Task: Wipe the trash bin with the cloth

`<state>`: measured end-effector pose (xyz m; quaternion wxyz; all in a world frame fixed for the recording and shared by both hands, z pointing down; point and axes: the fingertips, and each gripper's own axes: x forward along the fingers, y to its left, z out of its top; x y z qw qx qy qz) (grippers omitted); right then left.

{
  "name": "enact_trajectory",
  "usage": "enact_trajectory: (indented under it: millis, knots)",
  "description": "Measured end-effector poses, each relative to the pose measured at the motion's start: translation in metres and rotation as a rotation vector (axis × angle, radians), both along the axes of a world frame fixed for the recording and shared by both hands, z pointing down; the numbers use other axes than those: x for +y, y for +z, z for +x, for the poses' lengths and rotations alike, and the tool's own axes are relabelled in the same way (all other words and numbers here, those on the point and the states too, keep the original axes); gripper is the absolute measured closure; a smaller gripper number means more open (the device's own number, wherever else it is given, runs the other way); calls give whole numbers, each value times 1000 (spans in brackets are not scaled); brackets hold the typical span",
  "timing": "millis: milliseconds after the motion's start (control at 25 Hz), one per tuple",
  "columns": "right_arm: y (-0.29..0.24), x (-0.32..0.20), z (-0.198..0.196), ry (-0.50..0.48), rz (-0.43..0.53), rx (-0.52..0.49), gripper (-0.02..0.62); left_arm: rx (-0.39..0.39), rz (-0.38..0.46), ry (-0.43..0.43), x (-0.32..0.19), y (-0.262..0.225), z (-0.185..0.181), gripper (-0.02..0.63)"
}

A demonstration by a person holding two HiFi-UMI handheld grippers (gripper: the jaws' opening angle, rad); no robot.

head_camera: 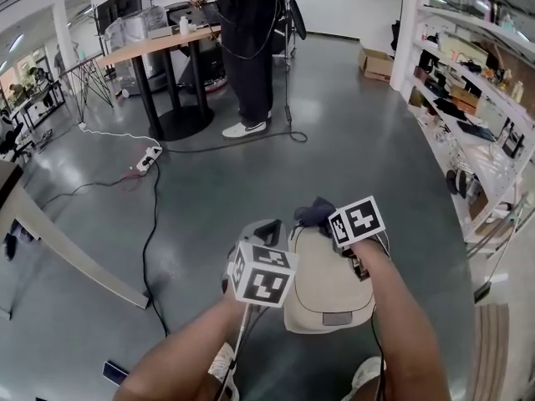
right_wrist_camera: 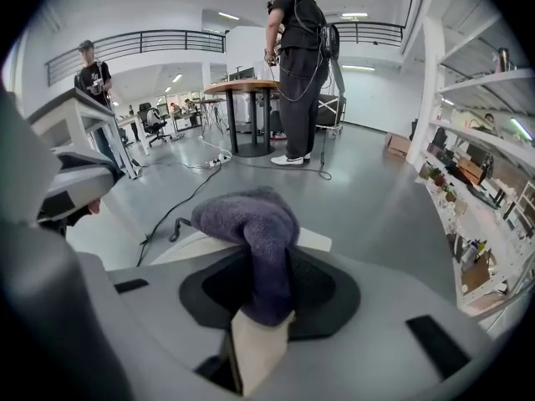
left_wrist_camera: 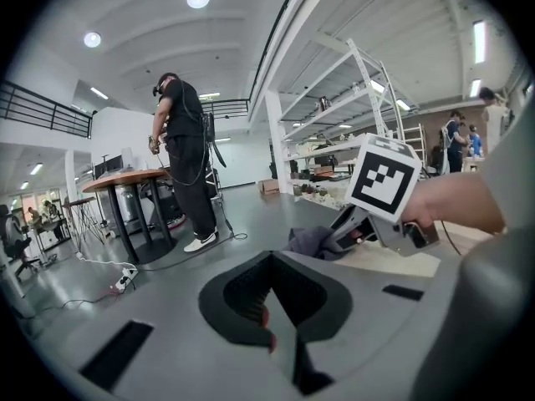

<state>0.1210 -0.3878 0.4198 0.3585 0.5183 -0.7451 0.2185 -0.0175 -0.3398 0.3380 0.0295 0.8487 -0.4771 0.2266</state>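
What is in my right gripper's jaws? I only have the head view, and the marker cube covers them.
Observer: The right gripper view shows the right gripper shut on a purple-grey cloth.
Operator: Is the cloth over the bin?
Observer: Yes, its bunched end bulges past the jaws, over the cream top of the trash bin.
Operator: And the left one?
Observer: The left gripper view shows the left gripper with its jaws together and nothing between them.
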Motion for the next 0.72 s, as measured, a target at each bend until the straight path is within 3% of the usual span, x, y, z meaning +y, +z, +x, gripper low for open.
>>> enact_trajectory:
  millis: [600, 720]
  knots:
    - [-4, 11, 43, 60, 17, 80, 486, -20, -13, 21, 1, 5, 10, 606]
    - [-4, 15, 43, 44, 6, 46, 486, -15, -17, 26, 2, 5, 13, 606]
